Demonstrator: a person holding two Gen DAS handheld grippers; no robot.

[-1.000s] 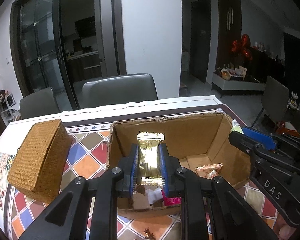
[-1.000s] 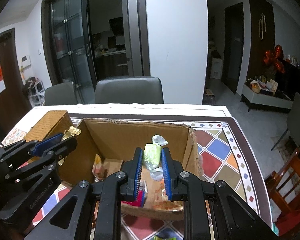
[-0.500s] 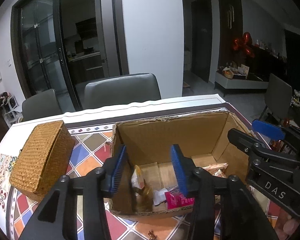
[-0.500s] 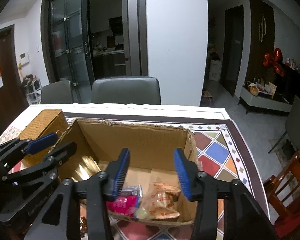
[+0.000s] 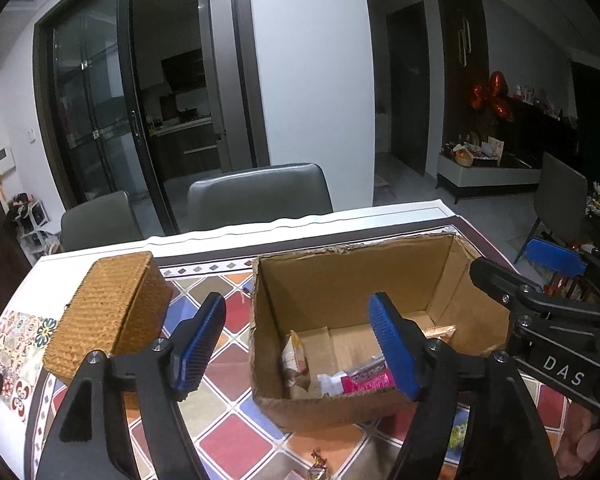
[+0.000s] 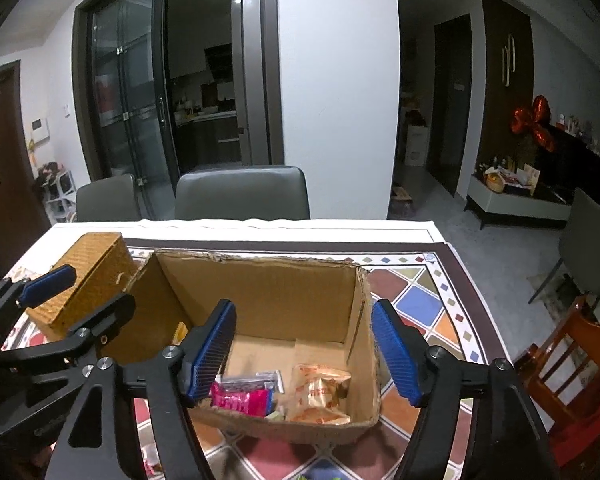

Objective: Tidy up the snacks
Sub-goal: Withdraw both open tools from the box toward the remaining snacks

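A: Left to right, pls. What's on the table?

B: Far left, a woven tan wicker box w/ lid (image 5: pixel 112 312), sitting on the multicoloured diamond-pattern tablecloth (image 5: pixel 228 420). Just right of it, an open brown cardboard box (image 5: pixel 340 280), flaps gone, rim ragged.

A: Left gripper?

B: The left gripper (image 5: pixel 300 348) hangs over the near-left corner of the cardboard box. Blue ribbed pads wide apart and opening; nothing between them. One pad is over the tablecloth beside the box, the other over the box's inside.

A: Snacks?

B: Inside, on the box floor by the near wall: a pale wrapper w/ orange edge (image 5: pixel 296 356) leaning at the left wall, a pink packet (image 6: pixel 242 400) w/ a clear-silver wrapper (image 6: pixel 260 378) just behind it, then an orange-printed foil snack bag (image 6: pixel 320 394) to the right. Pink packet and foil bag lie near each other; can't tell if touching.

A: Right gripper?

B: The right gripper (image 6: pixel 304 352) hovers above the near-right part of the same box, pads also spread wide and opening, empty. Its black frame reads "DAS" in the left view.

A: Anything loose?

B: A few small wrapped sweets (image 5: pixel 320 462) on the cloth, near side of the box. Two grey chairs (image 6: pixel 242 192) behind the table.
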